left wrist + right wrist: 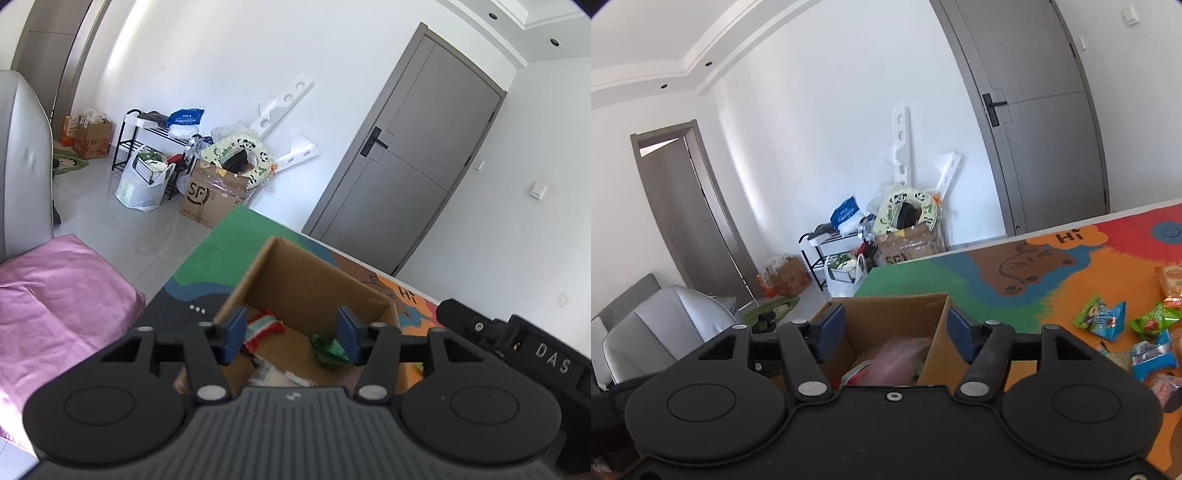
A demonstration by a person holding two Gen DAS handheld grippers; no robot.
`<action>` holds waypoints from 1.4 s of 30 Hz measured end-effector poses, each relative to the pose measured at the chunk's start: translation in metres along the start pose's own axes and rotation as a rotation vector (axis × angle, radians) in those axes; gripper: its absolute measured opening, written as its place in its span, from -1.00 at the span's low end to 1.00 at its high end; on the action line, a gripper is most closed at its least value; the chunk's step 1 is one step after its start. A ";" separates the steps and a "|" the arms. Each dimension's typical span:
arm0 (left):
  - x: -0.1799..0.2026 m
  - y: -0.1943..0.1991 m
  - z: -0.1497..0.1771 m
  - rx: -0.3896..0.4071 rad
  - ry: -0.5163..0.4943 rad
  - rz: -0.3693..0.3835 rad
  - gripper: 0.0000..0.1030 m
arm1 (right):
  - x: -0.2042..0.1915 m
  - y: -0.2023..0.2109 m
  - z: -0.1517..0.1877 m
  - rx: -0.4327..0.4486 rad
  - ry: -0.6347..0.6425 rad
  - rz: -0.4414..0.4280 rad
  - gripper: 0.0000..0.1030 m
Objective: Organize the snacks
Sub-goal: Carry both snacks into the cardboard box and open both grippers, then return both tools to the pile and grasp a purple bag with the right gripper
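An open cardboard box stands on the colourful table mat. Inside it lie a red and white snack pack, a green pack and more wrappers. My left gripper hangs open and empty over the box. In the right wrist view my right gripper is open and empty above the same box, with a blurred pink pack below it inside the box. Several loose snack packs lie on the mat to the right.
The right gripper's black body shows at the right of the left wrist view. A pink cushion and grey sofa lie left of the table. Boxes, bags and a rack stand by the far wall beside a grey door.
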State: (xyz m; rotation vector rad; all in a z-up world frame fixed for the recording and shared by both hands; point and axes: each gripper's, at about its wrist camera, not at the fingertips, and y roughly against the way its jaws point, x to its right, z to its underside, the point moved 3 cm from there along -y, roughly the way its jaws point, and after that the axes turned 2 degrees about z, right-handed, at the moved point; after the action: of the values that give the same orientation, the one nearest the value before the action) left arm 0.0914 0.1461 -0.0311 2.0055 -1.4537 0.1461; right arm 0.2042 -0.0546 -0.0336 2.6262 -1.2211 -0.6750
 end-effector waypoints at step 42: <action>0.139 -0.017 0.075 -0.078 -0.224 0.021 0.75 | 0.164 0.109 0.028 0.016 -0.153 0.321 0.80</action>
State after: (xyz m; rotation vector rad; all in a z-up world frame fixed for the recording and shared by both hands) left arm 0.1387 -0.0053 -0.0361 1.9932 -1.5924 -0.1291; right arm 0.2093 -0.2488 -0.0764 2.3444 -1.6488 -0.8157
